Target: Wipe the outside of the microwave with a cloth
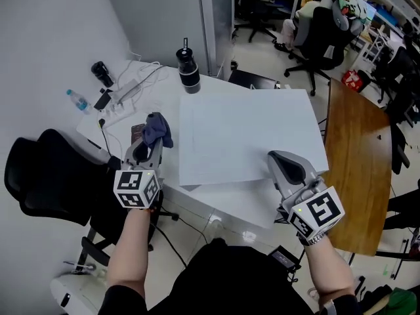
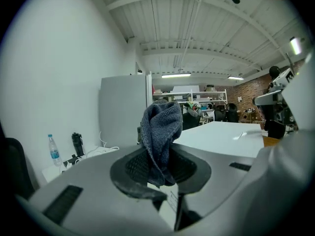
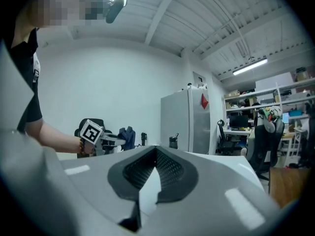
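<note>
A dark blue-grey cloth (image 1: 158, 128) sticks up bunched from my left gripper (image 1: 149, 140), whose jaws are shut on its lower end. In the left gripper view the cloth (image 2: 161, 127) stands upright between the pads of the left gripper (image 2: 160, 167). The gripper is held up beside the left edge of a big white flat-topped box (image 1: 249, 130), which looks like the microwave seen from above. My right gripper (image 1: 283, 161) hovers at the box's near right corner. In the right gripper view the right gripper (image 3: 156, 154) has its pads together with nothing between them.
A black bottle (image 1: 188, 71) stands on the white desk behind the box. A water bottle (image 1: 79, 100) and a power strip with cables (image 1: 121, 97) lie at far left. A black chair (image 1: 52, 176) is at left, a wooden table (image 1: 357, 156) at right. A person sits far back (image 1: 308, 15).
</note>
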### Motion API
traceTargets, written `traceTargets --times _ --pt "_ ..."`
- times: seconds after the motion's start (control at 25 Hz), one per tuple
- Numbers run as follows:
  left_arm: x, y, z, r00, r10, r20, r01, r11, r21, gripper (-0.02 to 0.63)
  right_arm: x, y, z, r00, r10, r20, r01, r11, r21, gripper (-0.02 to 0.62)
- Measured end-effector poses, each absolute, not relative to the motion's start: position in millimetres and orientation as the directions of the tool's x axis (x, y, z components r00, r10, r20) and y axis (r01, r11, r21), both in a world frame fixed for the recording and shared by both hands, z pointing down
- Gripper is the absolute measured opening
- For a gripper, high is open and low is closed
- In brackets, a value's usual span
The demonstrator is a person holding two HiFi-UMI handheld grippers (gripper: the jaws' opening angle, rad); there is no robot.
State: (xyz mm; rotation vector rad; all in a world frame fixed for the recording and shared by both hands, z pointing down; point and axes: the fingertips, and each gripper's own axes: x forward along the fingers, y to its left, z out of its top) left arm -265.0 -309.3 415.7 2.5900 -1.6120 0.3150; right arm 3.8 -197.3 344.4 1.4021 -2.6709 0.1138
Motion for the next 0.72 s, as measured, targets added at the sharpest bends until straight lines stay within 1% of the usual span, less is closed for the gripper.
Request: traceTargets --times 0.24,0.4,0.56,0.72 --pt "-252.5 -246.4 365.7 0.396 -0.909 0.134 -0.908 -0.409 -0.092 0.078 11.8 -160.8 337.0 -0.61 -0.784 0.119 -0.79 0.613 -0.008 0.0" --pt "-233.1 -200.5 337.9 0.4 -0.913 0.087 -0.907 -0.407 -0.108 0.078 19.5 -134.4 330.5 -0.629 -0.77 0.103 -0.775 0.632 -0.006 0.0" --pt "-198.9 -157.7 323.5 0.448 -0.892 0.064 -0.887 -0.452 -0.089 0.078 24.9 -109.8 324.3 -0.643 -0.761 0.085 -0.764 0.645 -0.004 0.0" --pt "-152.8 -119.2 318.0 0.524 -0.85 0.056 -0.847 -0.527 -0.067 0.078 31.4 -86.5 317.9 -0.649 -0.758 0.071 -0.76 0.65 0.0 0.0"
